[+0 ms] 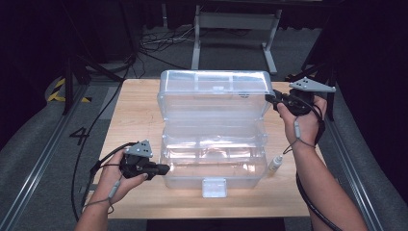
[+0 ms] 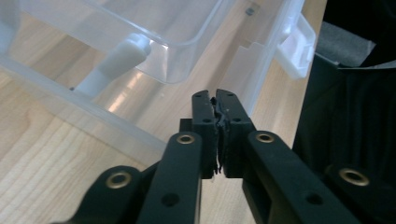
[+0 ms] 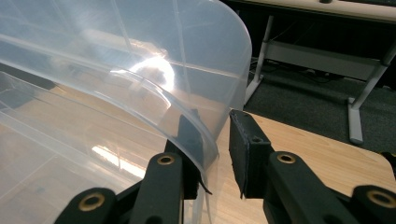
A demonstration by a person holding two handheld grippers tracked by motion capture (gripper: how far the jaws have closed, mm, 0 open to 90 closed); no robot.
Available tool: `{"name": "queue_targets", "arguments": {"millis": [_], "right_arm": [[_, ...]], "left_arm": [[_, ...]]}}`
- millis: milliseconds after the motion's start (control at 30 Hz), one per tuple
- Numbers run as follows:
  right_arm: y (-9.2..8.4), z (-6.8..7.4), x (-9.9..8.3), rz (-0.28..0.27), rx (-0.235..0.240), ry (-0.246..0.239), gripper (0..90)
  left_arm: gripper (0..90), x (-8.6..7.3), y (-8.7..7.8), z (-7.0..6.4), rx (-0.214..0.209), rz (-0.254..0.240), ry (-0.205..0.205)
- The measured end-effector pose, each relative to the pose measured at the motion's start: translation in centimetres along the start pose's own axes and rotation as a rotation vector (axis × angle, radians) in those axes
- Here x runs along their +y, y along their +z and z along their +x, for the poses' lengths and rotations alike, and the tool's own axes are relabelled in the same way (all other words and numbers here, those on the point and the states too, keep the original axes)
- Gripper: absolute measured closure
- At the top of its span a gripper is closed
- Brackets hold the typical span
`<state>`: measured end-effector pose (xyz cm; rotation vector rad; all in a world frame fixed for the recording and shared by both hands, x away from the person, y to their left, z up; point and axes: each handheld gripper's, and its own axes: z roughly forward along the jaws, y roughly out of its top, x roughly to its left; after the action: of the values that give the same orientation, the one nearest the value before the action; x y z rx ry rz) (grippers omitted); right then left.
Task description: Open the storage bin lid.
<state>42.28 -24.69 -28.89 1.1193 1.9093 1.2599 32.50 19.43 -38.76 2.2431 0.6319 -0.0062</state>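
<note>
In the high view, a clear plastic box point(image 1: 214, 163) stood in the middle of the wooden table point(image 1: 134, 115), its lid point(image 1: 214, 94) raised upright behind it. The left gripper point(image 1: 163, 169) lay level at the box's near left corner, tips just at its wall. The right gripper point(image 1: 270, 99) was at the lid's right edge, well above the table. A small white bottle point(image 1: 275, 163) stood just beside the box's right wall.

In the left gripper view, the left gripper point(image 2: 217, 105) had its jaws pressed together with nothing between them, the box wall point(image 2: 261, 65) just ahead and the white latch point(image 2: 295, 49) further right.

In the right gripper view, the right gripper point(image 3: 215, 135) stood partly spread, one jaw behind the lid's curved edge point(image 3: 205, 140) and one outside it; a gap showed beside the outer jaw, so I could not tell whether it clamped the lid.
</note>
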Motion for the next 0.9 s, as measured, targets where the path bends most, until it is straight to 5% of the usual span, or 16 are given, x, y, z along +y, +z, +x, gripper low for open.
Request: {"name": "queue_targets", "arguments": {"millis": [900], "right_arm": [[2.1,-1.3,1.3,0.014,0.002,0.055,78.1]], "left_arm": [[90.0,-0.3,0.2,0.3,-0.008,-0.017,-0.045]]}}
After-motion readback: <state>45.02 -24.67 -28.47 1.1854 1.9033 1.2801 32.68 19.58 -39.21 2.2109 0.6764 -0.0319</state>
